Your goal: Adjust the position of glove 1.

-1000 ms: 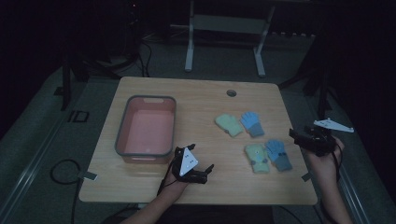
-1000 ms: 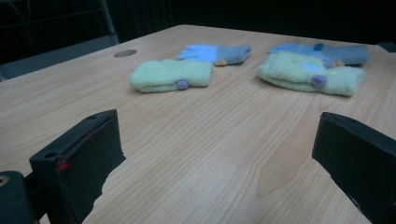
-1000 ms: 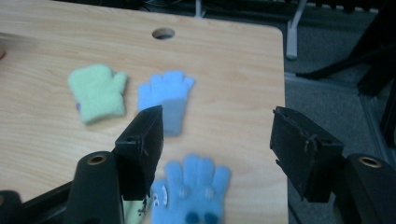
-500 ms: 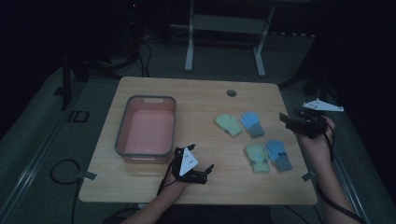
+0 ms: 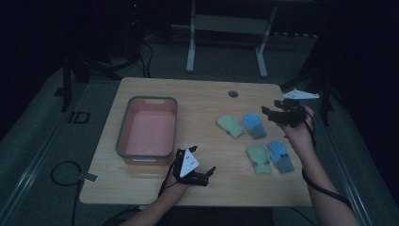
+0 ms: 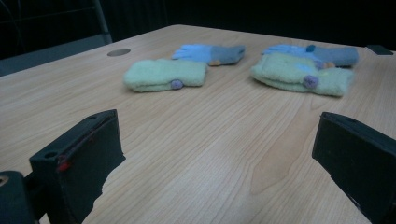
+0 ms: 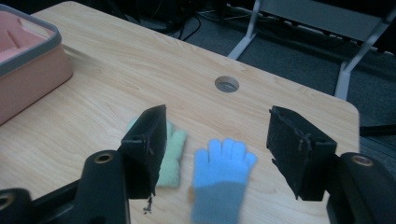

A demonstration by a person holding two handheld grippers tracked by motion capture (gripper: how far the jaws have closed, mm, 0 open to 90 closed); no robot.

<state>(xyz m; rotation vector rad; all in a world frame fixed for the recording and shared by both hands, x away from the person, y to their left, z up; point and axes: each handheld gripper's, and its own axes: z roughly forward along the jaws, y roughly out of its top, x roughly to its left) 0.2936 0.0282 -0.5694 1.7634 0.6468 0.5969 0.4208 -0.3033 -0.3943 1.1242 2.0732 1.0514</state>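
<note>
The right gripper (image 5: 271,113) is held above the table (image 5: 202,101) at its right edge, just beside the far blue glove (image 5: 254,125). In the right gripper view its two black jaws stand apart with nothing between the pads; the far blue glove (image 7: 219,179) lies flat on the wood below the gap, fingers pointing toward the round cable hole (image 7: 227,84). The jaws have just been closing and hold nothing.

The far green glove (image 5: 230,125) lies touching the left side of the far blue glove. In the right gripper view the far green glove (image 7: 170,158) is partly hidden behind the left jaw.

A second pair lies nearer the person: the near green glove (image 5: 258,159) and the near blue glove (image 5: 281,156), side by side and touching, near the first pair.

The left gripper (image 5: 209,172) rests low over the near edge of the table, just in front of the pink bin (image 5: 123,136). In the left gripper view its jaws are spread wide over bare wood and grip nothing; all four gloves lie well ahead of them.

The pink bin stands on the left half of the table, well apart from the gloves. Its grey rim and pink wall (image 7: 28,70) show at the left of the right gripper view
</note>
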